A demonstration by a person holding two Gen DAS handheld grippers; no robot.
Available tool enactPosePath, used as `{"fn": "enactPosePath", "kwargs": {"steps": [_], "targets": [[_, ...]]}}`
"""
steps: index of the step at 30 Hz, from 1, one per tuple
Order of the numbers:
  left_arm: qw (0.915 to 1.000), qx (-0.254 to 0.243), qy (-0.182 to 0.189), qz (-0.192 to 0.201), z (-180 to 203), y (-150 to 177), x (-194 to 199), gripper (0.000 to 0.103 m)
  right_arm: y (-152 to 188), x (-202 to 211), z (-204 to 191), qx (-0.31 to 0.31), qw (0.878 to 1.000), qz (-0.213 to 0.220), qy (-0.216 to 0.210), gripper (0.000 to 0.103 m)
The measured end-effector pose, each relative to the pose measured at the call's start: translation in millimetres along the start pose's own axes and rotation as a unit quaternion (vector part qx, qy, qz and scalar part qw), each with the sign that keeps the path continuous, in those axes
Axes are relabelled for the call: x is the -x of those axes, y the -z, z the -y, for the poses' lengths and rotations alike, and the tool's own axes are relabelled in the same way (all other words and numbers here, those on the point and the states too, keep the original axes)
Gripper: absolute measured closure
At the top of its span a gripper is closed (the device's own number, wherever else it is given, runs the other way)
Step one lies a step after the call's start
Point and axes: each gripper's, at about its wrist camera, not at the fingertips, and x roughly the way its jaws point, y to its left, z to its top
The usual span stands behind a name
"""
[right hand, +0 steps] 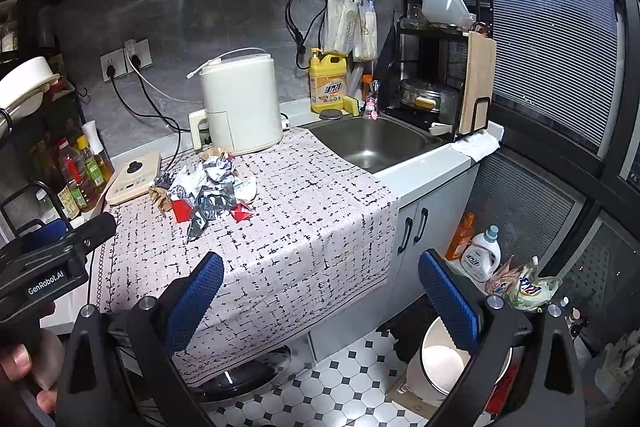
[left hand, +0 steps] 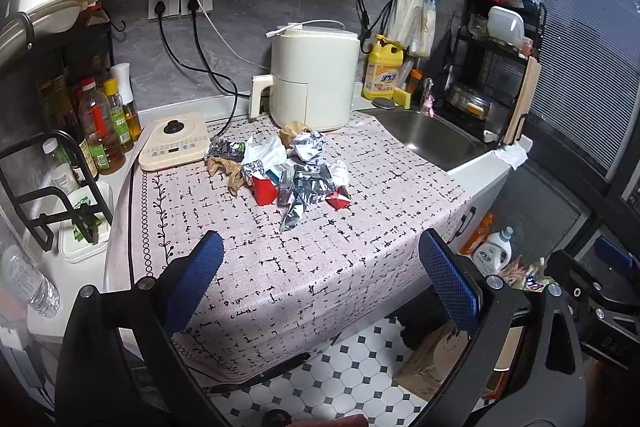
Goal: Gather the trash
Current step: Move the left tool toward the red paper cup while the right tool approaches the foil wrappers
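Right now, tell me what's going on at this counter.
A person holds two blue-padded grippers, left gripper and right gripper, both open and empty, short of the counter. A pile of crumpled foil, paper and red wrappers sits untouched on the pink patterned cloth. A white bin stands on the floor below the right gripper. Nothing collected yet.

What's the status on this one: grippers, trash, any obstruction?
Left gripper open, empty. Right gripper open, empty. Trash pile untouched on tablecloth, in front of white appliance. Path clear.
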Motion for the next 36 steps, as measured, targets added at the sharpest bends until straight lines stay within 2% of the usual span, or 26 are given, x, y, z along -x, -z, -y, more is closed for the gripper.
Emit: {"fn": "enactPosePath", "kwargs": {"steps": [9, 19, 21, 30, 36], "targets": [[0.9992, 0.031, -0.016, -0.022, -24, -9, -23, 0.006, -12, -23, -9, 0.011, 1.000, -0.017, -0.024, 0.008], [0.9975, 0.053, -0.022, -0.043, -64, -33, -79, 0.007, -35, -83, -42, 0.015, 0.998, -0.043, -0.040, 0.008], [0.9968, 0.057, -0.021, -0.052, -72, -39, -94, 0.013, -40, -93, -51, 0.020, 0.998, -0.047, -0.042, 0.008], [0.9934, 0.066, -0.006, -0.094, -92, -51, -165, 0.026, -55, -143, -79, 0.025, 0.996, -0.069, -0.040, 0.011], [0.9901, 0.072, -0.002, -0.121, -100, -51, -209, 0.029, -56, -175, -87, 0.023, 0.995, -0.091, -0.043, 0.017]]}}
